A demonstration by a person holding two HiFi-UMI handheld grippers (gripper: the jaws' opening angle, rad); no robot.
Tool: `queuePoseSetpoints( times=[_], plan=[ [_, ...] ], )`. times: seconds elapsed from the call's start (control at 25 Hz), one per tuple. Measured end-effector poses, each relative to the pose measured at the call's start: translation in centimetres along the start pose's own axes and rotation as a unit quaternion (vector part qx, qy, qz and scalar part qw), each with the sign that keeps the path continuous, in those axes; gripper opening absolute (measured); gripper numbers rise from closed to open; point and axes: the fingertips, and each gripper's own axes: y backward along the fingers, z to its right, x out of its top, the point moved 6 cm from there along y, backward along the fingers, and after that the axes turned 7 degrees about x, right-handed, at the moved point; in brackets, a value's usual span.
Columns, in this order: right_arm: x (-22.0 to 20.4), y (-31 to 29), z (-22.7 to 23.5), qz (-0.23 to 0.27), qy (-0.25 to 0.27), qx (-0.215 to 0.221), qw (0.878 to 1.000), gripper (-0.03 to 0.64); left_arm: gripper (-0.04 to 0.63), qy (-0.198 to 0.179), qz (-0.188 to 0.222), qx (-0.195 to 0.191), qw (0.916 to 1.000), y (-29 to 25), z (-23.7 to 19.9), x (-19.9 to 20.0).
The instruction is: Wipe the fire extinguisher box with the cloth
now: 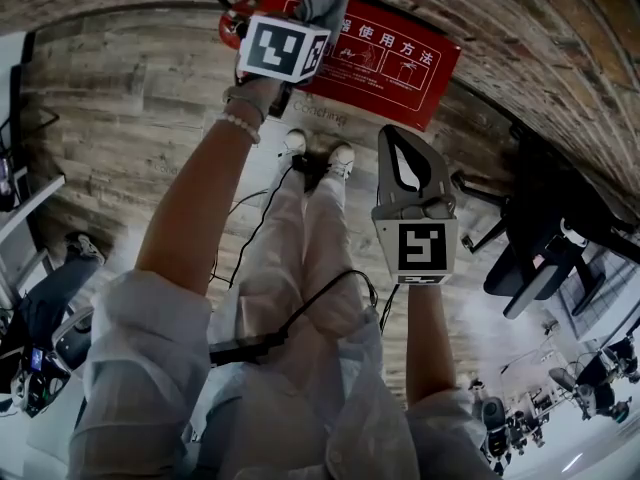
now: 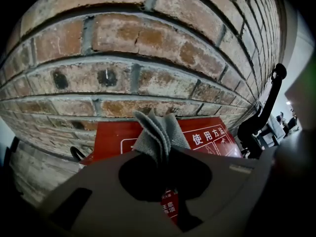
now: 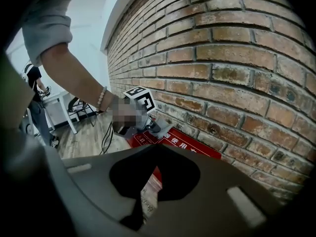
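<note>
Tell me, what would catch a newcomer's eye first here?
The bright red fire extinguisher box with white Chinese lettering, low against the brick wall. The left gripper pinches a folded grey cloth over it, while the right gripper hangs shut and empty near the person's legs.

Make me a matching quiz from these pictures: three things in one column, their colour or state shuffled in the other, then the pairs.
1. cloth
2. fire extinguisher box
3. right hand-held gripper

A. red, by the brick wall
B. shut, nothing between its jaws
C. grey, pinched in the left hand-held gripper

Pairs: 1-C, 2-A, 3-B.
</note>
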Motion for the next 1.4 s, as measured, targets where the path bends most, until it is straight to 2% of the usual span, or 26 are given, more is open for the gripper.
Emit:
queuePoseSetpoints(
  times=[0.96, 1.4],
  plan=[
    [1.5, -2.3, -2.0, -0.002, 0.017, 0.026, 1.000, 0.008, 0.014, 0.027, 0.003, 0.047, 0.9985, 2.1, -7.1, -1.2],
    [1.3, -2.9, -2.3, -0.002, 0.013, 0.032, 0.999, 0.008, 0.014, 0.037, 0.004, 0.061, 0.9975, 2.4, -8.7, -1.5]
  ],
)
